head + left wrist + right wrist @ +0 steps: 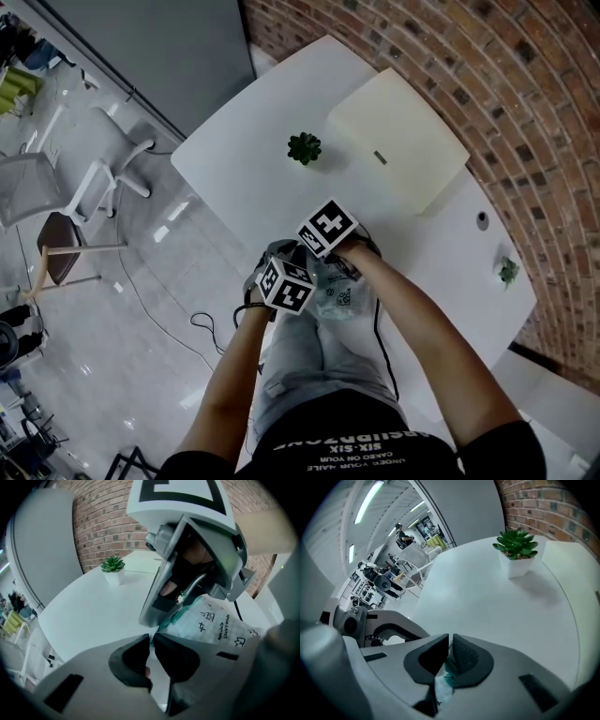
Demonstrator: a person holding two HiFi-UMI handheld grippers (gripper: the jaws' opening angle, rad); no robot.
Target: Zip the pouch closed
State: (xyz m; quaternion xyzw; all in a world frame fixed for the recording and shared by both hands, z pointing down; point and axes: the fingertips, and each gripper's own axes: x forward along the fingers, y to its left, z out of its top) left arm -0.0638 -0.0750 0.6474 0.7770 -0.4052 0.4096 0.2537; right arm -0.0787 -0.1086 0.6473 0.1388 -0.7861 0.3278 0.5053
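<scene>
The pouch (343, 298) lies at the near edge of the white table (246, 159), pale with small black drawings on it, right under both my grippers. My right gripper (451, 653) has its jaws closed down on the pouch's teal zip edge (449, 679), the strip and a fold of white cloth pinched between the pads. My left gripper (152, 641) has its jaws drawn almost together, with only a narrow slit between them. A pale corner of the pouch meets the tips, and I judge it caught there, though the bite is thin and hard to make out. I cannot see the slider, nor how much of the zip is already joined. By my reading, both holds are taken and the pull along the zip is the work left. Further out on the table stand a small potted plant (304, 147) and a cream box (398, 136), well apart from the pouch. A second little plant (507, 271) sits off to my right near the brick wall (450, 56). To my left a glossy grey floor (122, 309) carries white chairs (103, 169), a loose cable (204, 328) and a grey partition (159, 47).
</scene>
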